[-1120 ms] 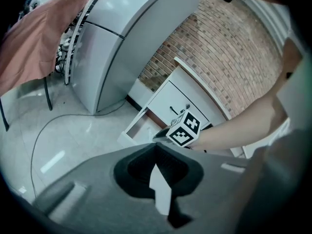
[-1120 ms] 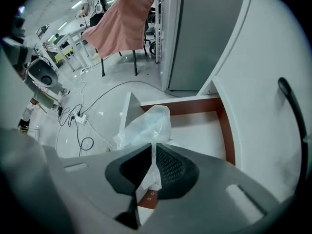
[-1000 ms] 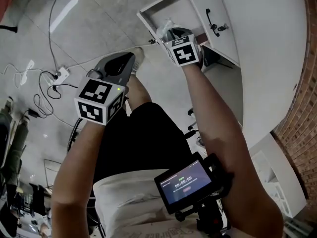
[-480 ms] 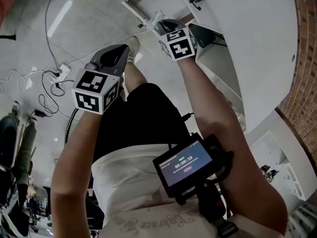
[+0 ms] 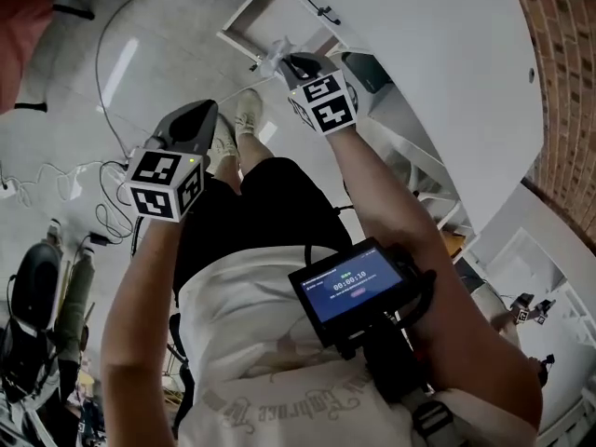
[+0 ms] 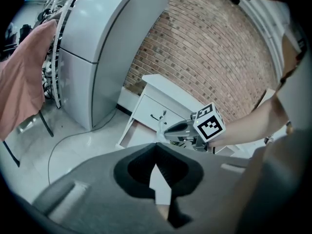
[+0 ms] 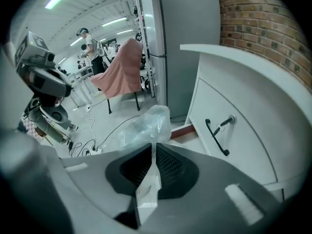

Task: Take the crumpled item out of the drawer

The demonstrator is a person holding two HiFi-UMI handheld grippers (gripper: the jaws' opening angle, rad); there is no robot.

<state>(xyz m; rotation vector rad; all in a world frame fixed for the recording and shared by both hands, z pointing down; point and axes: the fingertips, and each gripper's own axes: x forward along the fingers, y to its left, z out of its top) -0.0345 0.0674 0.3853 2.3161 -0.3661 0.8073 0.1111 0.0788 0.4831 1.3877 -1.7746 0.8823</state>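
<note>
A crumpled clear plastic bag sticks out of my right gripper, whose jaws are shut on its lower end. In the head view that gripper hangs in the air in front of the white cabinet, holding the bag just above the open drawer. The left gripper view shows the bag clear of the drawer. My left gripper has its tips together with nothing between them. It floats to the left, apart from the cabinet.
The closed drawer front above carries a black handle. A tall grey appliance stands left of the cabinet, beside a rack with pink cloth. Cables lie on the floor. A brick wall is behind.
Both grippers have risen. The right one has lifted the plastic bag up and away from the open drawer, which now sits farther off in the head view.
</note>
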